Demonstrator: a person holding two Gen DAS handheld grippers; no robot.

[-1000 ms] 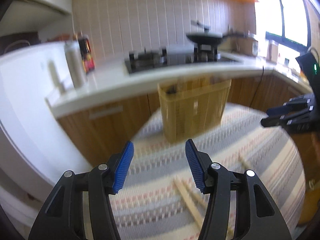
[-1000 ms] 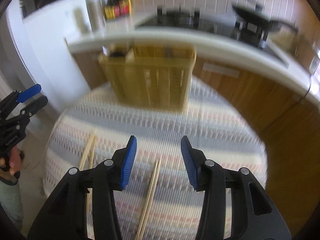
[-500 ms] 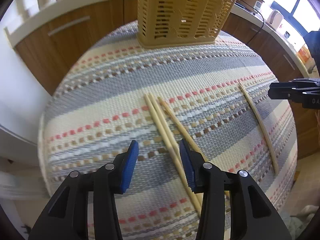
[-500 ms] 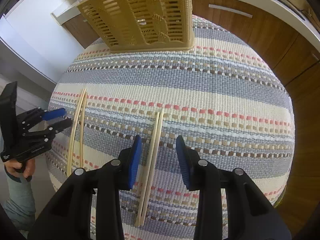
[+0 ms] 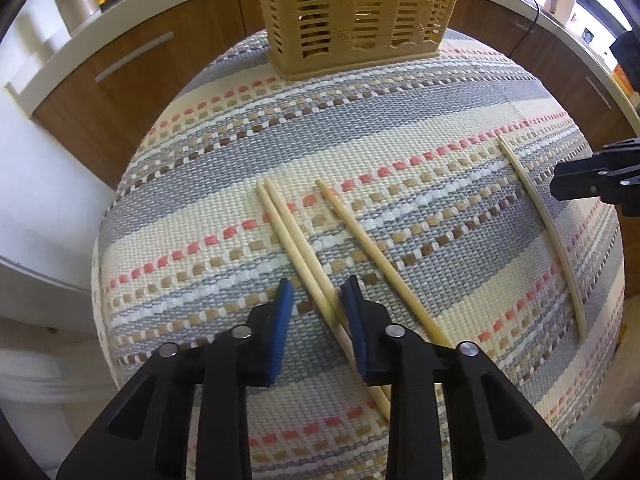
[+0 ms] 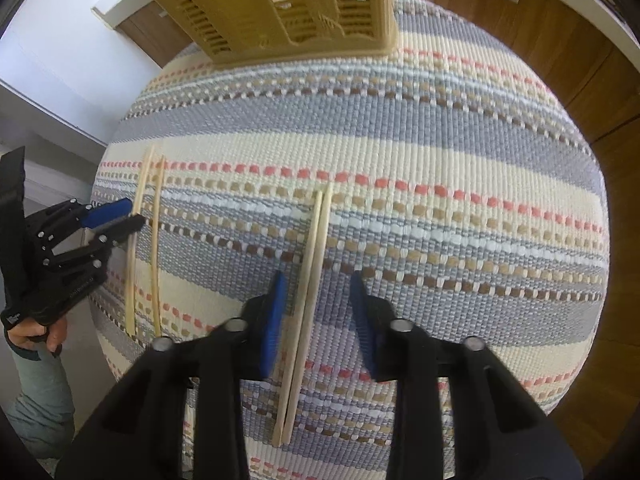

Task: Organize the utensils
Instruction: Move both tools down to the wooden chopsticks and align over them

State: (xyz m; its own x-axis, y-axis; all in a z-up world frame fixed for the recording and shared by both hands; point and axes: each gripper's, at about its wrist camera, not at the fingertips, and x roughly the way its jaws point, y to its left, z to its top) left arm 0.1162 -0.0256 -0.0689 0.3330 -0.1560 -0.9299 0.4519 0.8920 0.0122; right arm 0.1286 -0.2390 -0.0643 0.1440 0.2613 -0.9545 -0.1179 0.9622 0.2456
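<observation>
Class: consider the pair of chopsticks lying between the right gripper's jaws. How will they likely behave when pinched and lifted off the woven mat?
The chopsticks look like thin, straight wood: probably stiff and light. Two loose sticks side by side may scissor apart. Lying flat on the mat, they give shallow purchase.

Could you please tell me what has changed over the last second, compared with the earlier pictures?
Both grippers dropped from facing the kitchen toward the mat. The left gripper now straddles the touching chopstick pair; the right gripper straddles its own pair. Both are still open, nothing grasped. The chopsticks, yellow basket and woven mat have not moved.
</observation>
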